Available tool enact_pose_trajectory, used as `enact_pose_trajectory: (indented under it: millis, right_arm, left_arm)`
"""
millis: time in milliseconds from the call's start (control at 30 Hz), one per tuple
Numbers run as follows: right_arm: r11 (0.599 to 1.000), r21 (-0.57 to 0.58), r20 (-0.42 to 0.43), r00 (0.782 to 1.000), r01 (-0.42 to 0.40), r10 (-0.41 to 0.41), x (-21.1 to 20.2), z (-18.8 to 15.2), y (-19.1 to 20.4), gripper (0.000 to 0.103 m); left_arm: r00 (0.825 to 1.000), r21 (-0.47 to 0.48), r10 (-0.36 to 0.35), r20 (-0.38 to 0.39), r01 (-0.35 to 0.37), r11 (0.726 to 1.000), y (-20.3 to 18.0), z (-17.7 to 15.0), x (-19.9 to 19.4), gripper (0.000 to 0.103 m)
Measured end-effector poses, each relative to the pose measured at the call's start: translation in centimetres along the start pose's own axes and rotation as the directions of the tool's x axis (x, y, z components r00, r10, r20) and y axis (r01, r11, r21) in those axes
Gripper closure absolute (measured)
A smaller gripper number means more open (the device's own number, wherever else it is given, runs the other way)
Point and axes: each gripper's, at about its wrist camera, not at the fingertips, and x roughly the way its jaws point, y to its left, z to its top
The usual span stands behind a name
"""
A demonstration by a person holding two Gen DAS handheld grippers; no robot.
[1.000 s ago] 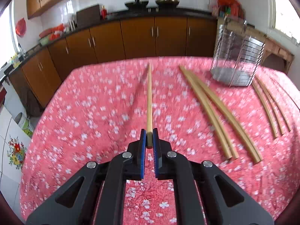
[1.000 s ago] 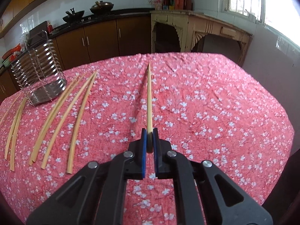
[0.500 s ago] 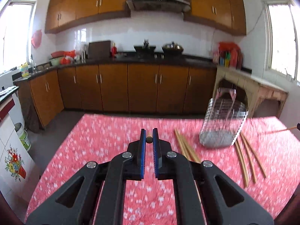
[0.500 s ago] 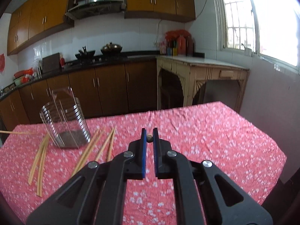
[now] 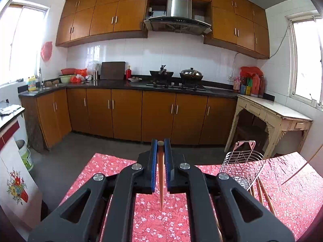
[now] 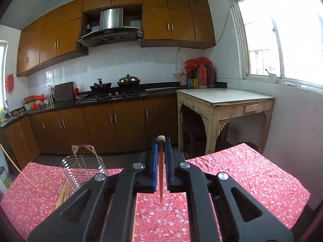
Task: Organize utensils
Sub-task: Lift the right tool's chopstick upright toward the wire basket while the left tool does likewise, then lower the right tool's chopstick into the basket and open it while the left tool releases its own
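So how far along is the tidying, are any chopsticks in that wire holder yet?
None visibly are: the wire holder looks to hold no chopsticks. In hand, the left gripper and right gripper each clamp one chopstick, tip down. Left to do: both of these, plus the loose chopsticks lying on the red tablecloth.
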Motion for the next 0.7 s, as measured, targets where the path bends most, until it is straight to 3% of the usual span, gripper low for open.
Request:
enact_pose_trajectory:
  millis: [200, 400, 533, 700]
  right_arm:
    - [0.995, 0.032, 0.031, 0.995, -0.093, 0.092, -0.7, 4.0, 1.2, 0.096]
    - [0.978, 0.034, 0.075, 0.976, -0.205, 0.202, -1.1, 8.5, 4.1, 0.096]
    - [0.966, 0.015, 0.094, 0.963, -0.256, 0.254, -1.1, 10.2, 6.9, 0.096]
    - [0.957, -0.016, 0.061, 0.956, -0.288, 0.289, 0.8, 10.4, 10.3, 0.096]
  left_arm:
    - [1.000, 0.002, -0.013, 0.025, 0.013, 1.000, -0.7, 1.8, -0.6, 0.096]
    - [0.994, -0.004, -0.075, 0.083, 0.075, 0.997, -2.9, 5.4, -1.3, 0.096]
    - [0.979, -0.007, -0.135, 0.154, 0.138, 0.990, -5.5, 9.0, -2.0, 0.096]
    - [0.960, -0.011, -0.176, 0.219, 0.183, 0.983, -8.9, 10.9, -1.4, 0.096]
